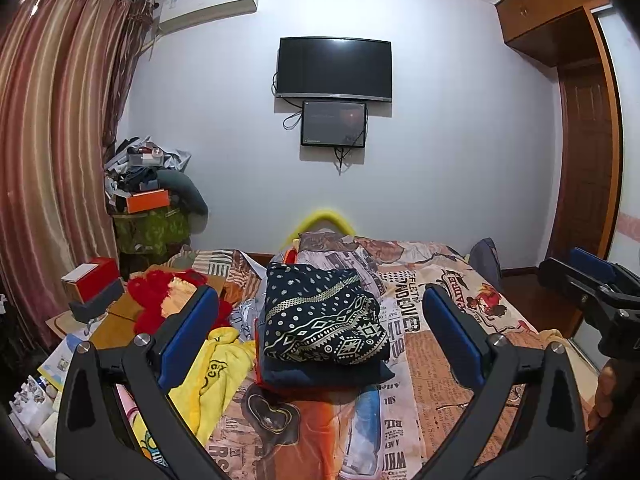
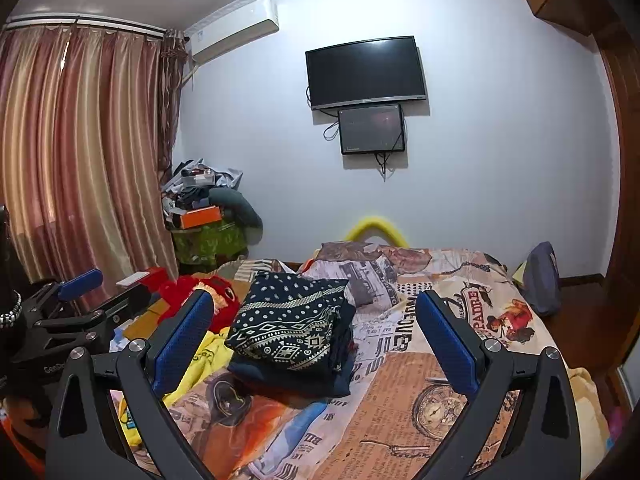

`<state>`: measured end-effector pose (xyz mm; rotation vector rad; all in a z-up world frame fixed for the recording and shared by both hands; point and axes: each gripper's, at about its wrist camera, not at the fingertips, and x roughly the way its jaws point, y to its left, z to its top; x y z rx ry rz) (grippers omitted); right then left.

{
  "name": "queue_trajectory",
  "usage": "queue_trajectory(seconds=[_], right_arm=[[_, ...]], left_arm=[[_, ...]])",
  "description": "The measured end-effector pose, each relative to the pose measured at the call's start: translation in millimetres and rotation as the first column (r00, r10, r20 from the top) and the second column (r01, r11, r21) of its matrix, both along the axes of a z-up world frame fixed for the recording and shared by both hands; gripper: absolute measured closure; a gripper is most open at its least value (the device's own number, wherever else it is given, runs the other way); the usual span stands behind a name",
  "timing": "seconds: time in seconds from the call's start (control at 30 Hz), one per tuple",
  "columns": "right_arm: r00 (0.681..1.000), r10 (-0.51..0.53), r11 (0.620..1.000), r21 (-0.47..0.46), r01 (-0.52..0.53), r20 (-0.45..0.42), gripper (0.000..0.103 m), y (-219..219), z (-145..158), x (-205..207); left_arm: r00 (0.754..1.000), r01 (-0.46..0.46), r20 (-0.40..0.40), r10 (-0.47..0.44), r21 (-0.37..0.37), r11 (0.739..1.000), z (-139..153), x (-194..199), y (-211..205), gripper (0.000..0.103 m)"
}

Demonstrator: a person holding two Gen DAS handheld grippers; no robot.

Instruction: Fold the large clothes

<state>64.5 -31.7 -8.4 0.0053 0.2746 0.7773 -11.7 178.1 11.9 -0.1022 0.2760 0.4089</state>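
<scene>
A folded dark navy garment with white dots and a geometric border (image 1: pixel 322 316) lies on top of a small stack of folded dark clothes on the bed (image 1: pixel 440 360); it also shows in the right wrist view (image 2: pixel 290 320). My left gripper (image 1: pixel 320 320) is open and empty, raised in front of the stack. My right gripper (image 2: pixel 314 328) is open and empty, also held before the stack. The right gripper shows at the right edge of the left wrist view (image 1: pixel 588 280). The left gripper shows at the left edge of the right wrist view (image 2: pixel 68 300).
A yellow garment (image 1: pixel 212 368) and a red fluffy item (image 1: pixel 160 300) lie left of the stack. Boxes (image 1: pixel 92 284) sit on a wooden surface at the left. Curtains, a cluttered pile (image 1: pixel 148 196), a wall TV (image 1: pixel 334 68) and a wardrobe (image 1: pixel 580 120) surround the bed.
</scene>
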Motion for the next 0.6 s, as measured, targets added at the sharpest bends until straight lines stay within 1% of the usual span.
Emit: queue_trajectory(seconds=[0.17,0.6], right_arm=[[1.0,-0.002,1.0,0.0,0.002,0.001,0.003,-0.4,-0.2,0.2],[1.0,-0.001,1.0,0.008,0.001,-0.008,0.003,1.1,-0.8,2.1]], left_arm=[[1.0,0.018,-0.006,-0.018,-0.011,1.0,0.6,0.6,2.1,0.001],[1.0,0.012,-0.004,-0.012,-0.021,1.0,1.7,0.1,4.0,0.001]])
